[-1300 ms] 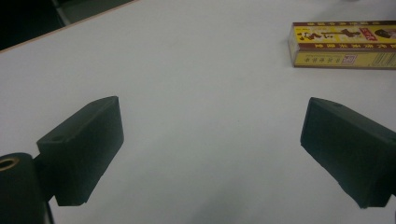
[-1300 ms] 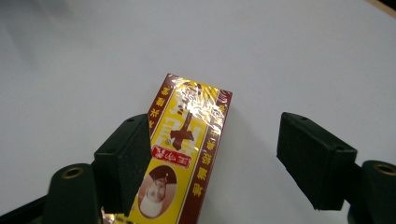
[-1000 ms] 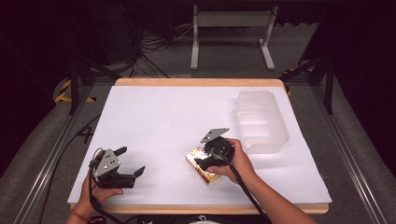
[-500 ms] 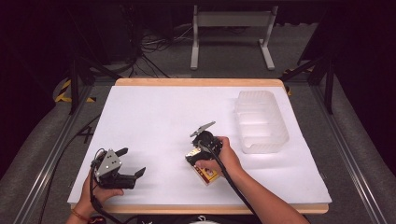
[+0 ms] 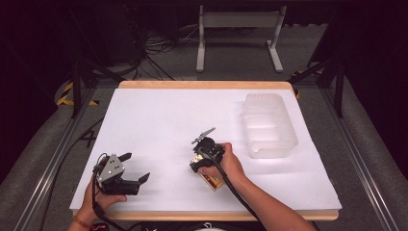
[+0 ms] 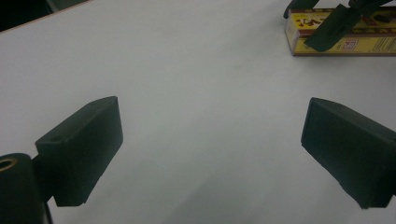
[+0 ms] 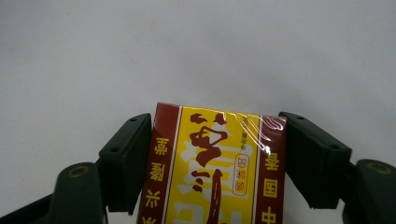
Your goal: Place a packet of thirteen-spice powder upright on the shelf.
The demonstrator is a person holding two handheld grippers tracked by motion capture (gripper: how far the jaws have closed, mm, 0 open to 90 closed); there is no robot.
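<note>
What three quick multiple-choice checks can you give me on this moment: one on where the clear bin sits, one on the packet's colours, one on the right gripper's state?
1. Where is the clear bin on the table?
A. far right part
B. near left corner
C. dead centre

2. Which colours show on the packet?
A. blue and white
B. yellow and dark red
C. green and black

3. How is the right gripper?
A. wide open over bare table
B. shut on nothing
C. shut on the packet

Answers:
1 A, the high view shows it by the right edge, toward the far side.
2 B, the right gripper view shows a yellow face with dark red bands.
3 C, its jaws, which have just been closing, press both long sides of the packet.
</note>
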